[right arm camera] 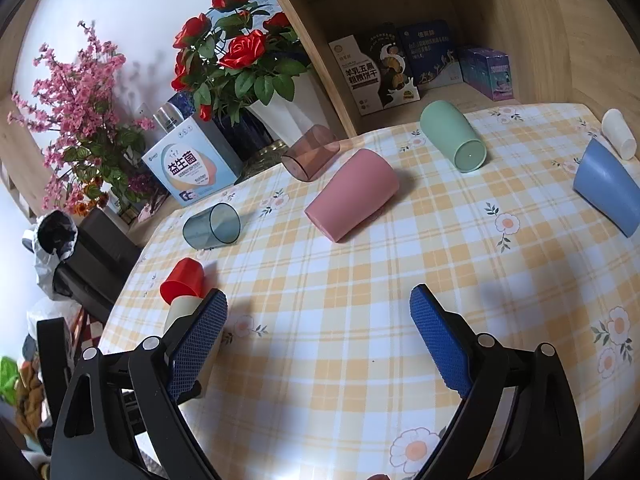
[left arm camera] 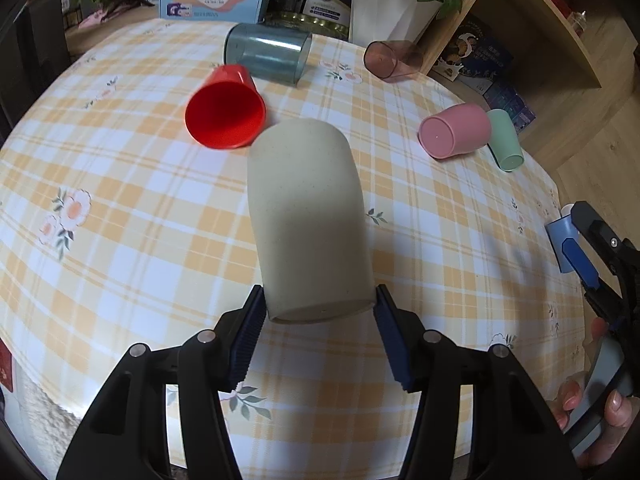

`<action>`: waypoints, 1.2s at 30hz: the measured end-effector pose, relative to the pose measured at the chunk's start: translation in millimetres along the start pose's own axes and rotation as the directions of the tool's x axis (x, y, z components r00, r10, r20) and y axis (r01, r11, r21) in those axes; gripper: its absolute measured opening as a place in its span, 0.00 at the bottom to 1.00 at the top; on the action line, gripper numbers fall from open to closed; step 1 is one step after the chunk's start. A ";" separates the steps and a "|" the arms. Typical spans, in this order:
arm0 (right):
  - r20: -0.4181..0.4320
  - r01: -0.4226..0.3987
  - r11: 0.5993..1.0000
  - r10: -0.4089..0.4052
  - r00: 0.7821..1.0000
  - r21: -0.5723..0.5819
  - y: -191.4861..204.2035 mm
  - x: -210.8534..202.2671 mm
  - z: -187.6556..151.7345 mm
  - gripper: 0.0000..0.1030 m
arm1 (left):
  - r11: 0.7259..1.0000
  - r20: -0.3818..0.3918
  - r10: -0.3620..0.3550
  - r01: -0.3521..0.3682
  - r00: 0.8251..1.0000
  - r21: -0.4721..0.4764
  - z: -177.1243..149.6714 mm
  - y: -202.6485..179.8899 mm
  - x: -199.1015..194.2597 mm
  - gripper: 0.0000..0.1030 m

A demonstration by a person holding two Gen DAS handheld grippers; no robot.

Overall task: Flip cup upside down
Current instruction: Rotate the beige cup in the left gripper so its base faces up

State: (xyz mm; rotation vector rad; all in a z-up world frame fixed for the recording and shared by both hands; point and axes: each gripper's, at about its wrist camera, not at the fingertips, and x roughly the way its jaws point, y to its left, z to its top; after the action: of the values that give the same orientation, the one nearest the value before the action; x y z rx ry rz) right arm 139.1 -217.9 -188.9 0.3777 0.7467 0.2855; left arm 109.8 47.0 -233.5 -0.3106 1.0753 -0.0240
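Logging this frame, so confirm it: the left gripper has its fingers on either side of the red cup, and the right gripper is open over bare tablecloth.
Not quite. The left gripper brackets the beige cup, not the red cup, which lies on its side further back, as the left wrist view shows. The right gripper is indeed open over the tablecloth.

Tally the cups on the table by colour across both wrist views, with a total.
Beige cup, between the pads of the left hand-held gripper: 1
Red cup: 1
Clear blue-grey cup: 1
Clear brown cup: 1
Pink cup: 1
Green cup: 1
Blue cup: 1
White cup: 1
Total: 8
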 end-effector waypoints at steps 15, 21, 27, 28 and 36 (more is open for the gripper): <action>-0.012 -0.004 1.000 0.004 1.000 0.010 0.8 -0.6 0.1 0.87 | 0.998 0.010 0.025 -0.026 1.000 0.065 20.6 -6.5 -18.8 0.52; -0.021 -0.001 1.000 0.001 1.000 0.018 -1.8 0.4 0.2 0.87 | 0.996 0.013 0.034 -0.034 0.999 0.084 33.2 -9.4 -24.0 0.52; -0.030 0.007 1.000 -0.007 1.000 0.026 -5.7 2.2 0.5 0.87 | 0.996 -0.006 0.032 -0.031 0.999 0.089 46.8 -11.3 -20.1 0.52; -0.031 0.010 1.000 -0.009 0.999 0.028 -6.7 2.4 0.6 0.87 | 0.995 -0.011 0.032 -0.031 0.999 0.090 49.1 -11.8 -19.2 0.52; -0.029 0.021 0.999 -0.020 0.999 0.046 -15.3 2.6 4.3 0.87 | 0.994 -0.019 0.035 -0.033 0.999 0.099 68.6 -17.2 -17.6 0.52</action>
State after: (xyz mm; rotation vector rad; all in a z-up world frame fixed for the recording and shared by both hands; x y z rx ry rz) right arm 145.7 -231.6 -194.2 0.4106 0.7863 0.2551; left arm 163.1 49.8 -183.9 -0.2028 1.0958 -0.0498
